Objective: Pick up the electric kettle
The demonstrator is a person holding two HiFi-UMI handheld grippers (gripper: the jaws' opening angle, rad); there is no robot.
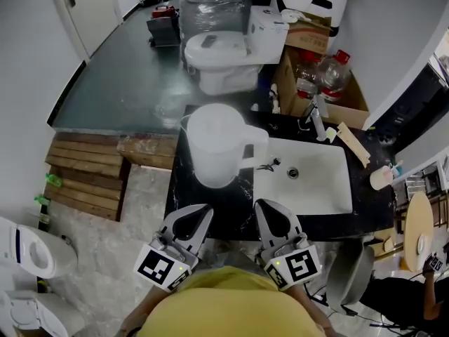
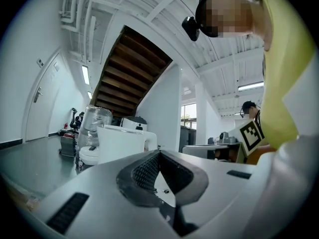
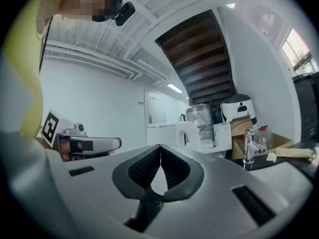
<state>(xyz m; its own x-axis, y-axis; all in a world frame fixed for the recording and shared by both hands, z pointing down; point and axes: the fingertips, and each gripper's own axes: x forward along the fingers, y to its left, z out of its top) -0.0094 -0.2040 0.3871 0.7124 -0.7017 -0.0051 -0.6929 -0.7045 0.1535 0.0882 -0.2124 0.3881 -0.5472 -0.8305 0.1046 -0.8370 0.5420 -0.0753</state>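
Observation:
A white electric kettle (image 1: 219, 144) with its handle to the right stands on the dark counter (image 1: 210, 206), left of the white sink (image 1: 309, 177). It shows ahead in the left gripper view as the kettle (image 2: 122, 142) and in the right gripper view as the kettle (image 3: 169, 133). My left gripper (image 1: 202, 209) and right gripper (image 1: 261, 206) hover side by side at the counter's near edge, both short of the kettle. Each is shut and holds nothing. The left gripper's tips (image 2: 158, 153) and the right gripper's tips (image 3: 160, 147) meet.
A chrome tap (image 1: 316, 121) stands behind the sink. A toilet (image 1: 224, 58), wrapped bottles and a cardboard box (image 1: 319, 76) sit beyond the counter. A wooden pallet (image 1: 88, 174) lies at the left, a cup (image 1: 382, 177) at the counter's right end. A second toilet (image 1: 28, 258) stands at lower left.

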